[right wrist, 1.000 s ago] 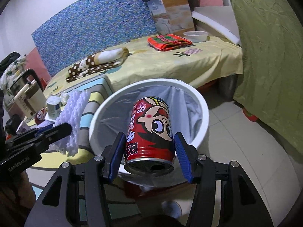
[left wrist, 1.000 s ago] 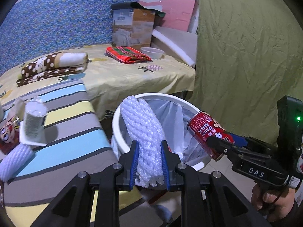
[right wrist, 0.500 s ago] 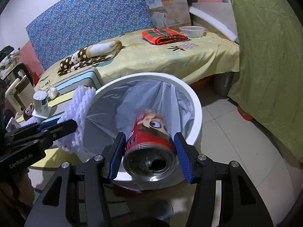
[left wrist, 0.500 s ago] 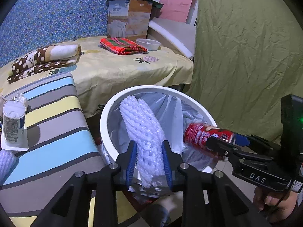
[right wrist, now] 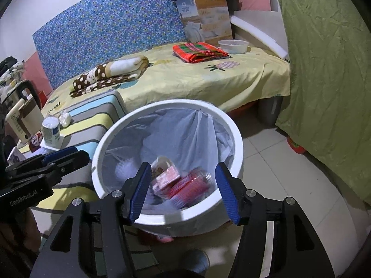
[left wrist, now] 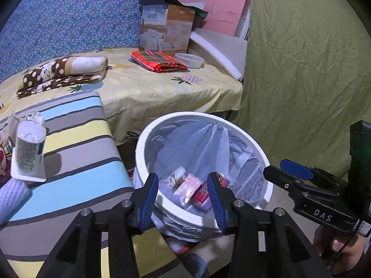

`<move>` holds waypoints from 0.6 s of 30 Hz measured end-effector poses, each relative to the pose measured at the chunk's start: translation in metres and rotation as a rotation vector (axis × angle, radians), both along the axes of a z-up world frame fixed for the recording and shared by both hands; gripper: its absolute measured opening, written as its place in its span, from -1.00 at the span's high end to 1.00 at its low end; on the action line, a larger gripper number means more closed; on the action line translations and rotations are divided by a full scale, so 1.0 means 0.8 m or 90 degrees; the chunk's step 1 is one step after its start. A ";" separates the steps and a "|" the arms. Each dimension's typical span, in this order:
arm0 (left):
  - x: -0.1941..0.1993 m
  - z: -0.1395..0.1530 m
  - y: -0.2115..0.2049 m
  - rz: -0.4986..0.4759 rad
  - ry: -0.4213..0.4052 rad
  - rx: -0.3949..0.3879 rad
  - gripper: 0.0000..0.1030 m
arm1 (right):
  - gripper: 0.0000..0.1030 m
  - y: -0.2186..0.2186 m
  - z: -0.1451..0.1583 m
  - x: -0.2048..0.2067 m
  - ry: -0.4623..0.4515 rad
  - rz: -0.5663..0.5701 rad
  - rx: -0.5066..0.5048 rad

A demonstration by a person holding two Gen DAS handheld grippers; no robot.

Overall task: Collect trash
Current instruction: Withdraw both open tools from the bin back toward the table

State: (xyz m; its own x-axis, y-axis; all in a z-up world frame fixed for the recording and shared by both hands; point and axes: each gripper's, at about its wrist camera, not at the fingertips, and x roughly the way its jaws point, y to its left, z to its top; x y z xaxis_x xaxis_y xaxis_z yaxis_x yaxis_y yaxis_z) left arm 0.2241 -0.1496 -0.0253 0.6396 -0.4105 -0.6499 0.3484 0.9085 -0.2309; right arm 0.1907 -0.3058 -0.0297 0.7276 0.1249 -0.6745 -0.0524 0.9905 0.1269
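I hold both grippers tilted down over the white round bin (left wrist: 148, 139), side by side. My left gripper (left wrist: 184, 194) has just been opening; its blue ribbed pads (left wrist: 148, 195) stand apart with nothing between them. My right gripper (right wrist: 184, 192) has also just been opening, its jaws wide and empty above the near rim; from the left camera its black fingers reach in over the bin's right edge, and my hand (left wrist: 343, 252) grips the handle below.

The bin is smooth plastic lined with a thin, crinkled translucent bag (right wrist: 185, 129). At the bottom lie the red drink can (right wrist: 192, 185), on its side and blurred, a pink carton (right wrist: 168, 177), a crumpled wrapper (left wrist: 176, 176) and the white foam net (right wrist: 126, 165) against the left wall.

Left of the bin, the striped cushion (left wrist: 76, 143) carries a white cylindrical cup (left wrist: 30, 148) on a small tray, with another foam net (left wrist: 12, 194) at its near left edge.
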 end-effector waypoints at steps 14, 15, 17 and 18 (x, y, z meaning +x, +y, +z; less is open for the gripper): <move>-0.070 0.027 0.050 0.055 -0.043 0.003 0.16 | -0.15 0.045 0.022 -0.036 -0.042 0.071 0.036; -0.075 0.028 0.055 0.061 -0.044 0.004 0.16 | -0.15 0.050 0.024 -0.039 -0.046 0.080 0.040; -0.086 0.029 0.066 0.073 -0.047 0.005 0.16 | -0.15 0.055 0.026 -0.044 -0.052 0.093 0.051; -0.093 0.029 0.074 0.082 -0.048 0.007 0.16 | -0.15 0.059 0.026 -0.047 -0.054 0.102 0.060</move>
State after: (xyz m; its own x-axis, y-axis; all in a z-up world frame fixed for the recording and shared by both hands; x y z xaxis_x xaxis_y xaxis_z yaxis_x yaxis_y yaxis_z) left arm 0.1494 -0.0907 -0.0018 0.7341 -0.3146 -0.6018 0.2441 0.9492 -0.1985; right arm 0.1533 -0.2587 -0.0087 0.7468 0.3038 -0.5916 -0.2235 0.9525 0.2071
